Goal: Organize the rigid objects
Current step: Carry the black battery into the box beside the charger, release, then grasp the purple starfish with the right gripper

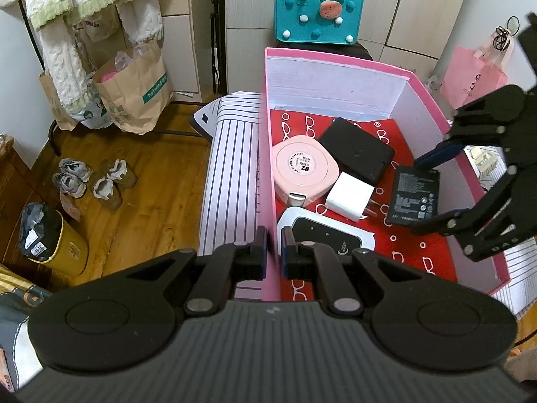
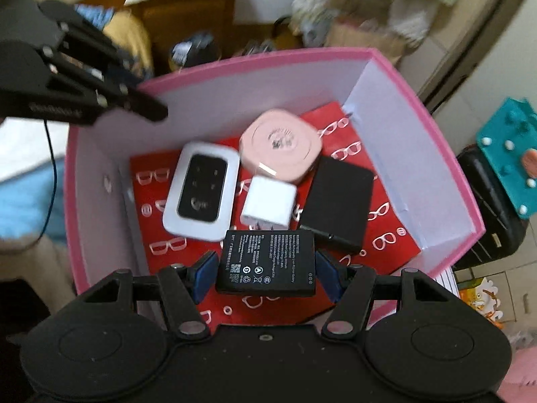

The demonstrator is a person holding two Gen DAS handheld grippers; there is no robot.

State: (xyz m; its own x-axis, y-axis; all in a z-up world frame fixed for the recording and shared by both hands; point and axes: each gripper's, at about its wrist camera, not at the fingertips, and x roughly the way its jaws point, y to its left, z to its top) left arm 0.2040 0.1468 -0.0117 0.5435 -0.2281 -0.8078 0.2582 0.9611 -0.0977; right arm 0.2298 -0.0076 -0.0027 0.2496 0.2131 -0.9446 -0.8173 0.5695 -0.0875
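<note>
A pink box (image 1: 335, 63) (image 2: 255, 63) lined with red glasses-print paper holds a pink rounded device (image 1: 300, 168) (image 2: 280, 147), a black power bank (image 1: 357, 149) (image 2: 339, 201), a white charger (image 1: 349, 199) (image 2: 268, 203) and a white pocket router (image 1: 327, 235) (image 2: 201, 191). My left gripper (image 1: 274, 248) (image 2: 147, 107) is shut on the box's left wall at its rim. My right gripper (image 2: 266, 268) (image 1: 426, 191) hangs over the box's inside, pointing steeply down. It is shut on a black battery (image 2: 266, 262) (image 1: 414, 194), whose two short ends sit between the blue pads (image 2: 204, 268).
The box rests on striped bedding (image 1: 231, 174). A teal felt bag (image 1: 317, 13) (image 2: 510, 154) stands behind it, and a pink paper bag (image 1: 470, 80) sits at the right. On the wooden floor to the left are shoes (image 1: 94, 178), paper bags (image 1: 134, 94) and a yellow bin (image 1: 60, 245).
</note>
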